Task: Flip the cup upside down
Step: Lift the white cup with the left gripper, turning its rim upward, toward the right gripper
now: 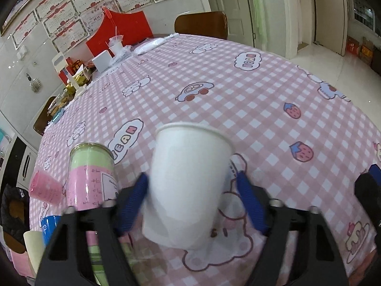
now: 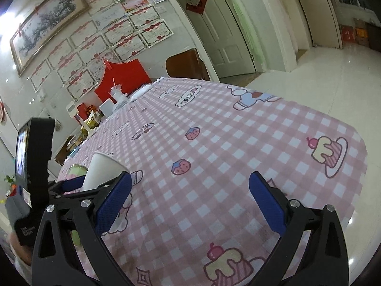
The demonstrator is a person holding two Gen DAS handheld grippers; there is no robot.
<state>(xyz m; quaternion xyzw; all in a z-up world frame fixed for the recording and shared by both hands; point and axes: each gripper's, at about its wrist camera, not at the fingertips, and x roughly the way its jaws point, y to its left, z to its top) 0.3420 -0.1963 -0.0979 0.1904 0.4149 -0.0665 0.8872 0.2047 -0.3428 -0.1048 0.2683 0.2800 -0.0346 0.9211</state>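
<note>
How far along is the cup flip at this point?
Done: nothing conclusive; the white paper cup stands rim-up, slightly tilted. In hand: the left claw brackets it, left pad close, right pad showing a gap, so a grip is unconfirmed. Left: grasp, lift, invert, set rim-down on the tablecloth. The right claw is open, idle.

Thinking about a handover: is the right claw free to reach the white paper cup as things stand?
Probably yes. The right claw is open and empty over bare tablecloth, nothing between it and the white paper cup. But the left claw already brackets that cup, so sides are crowded.
</note>
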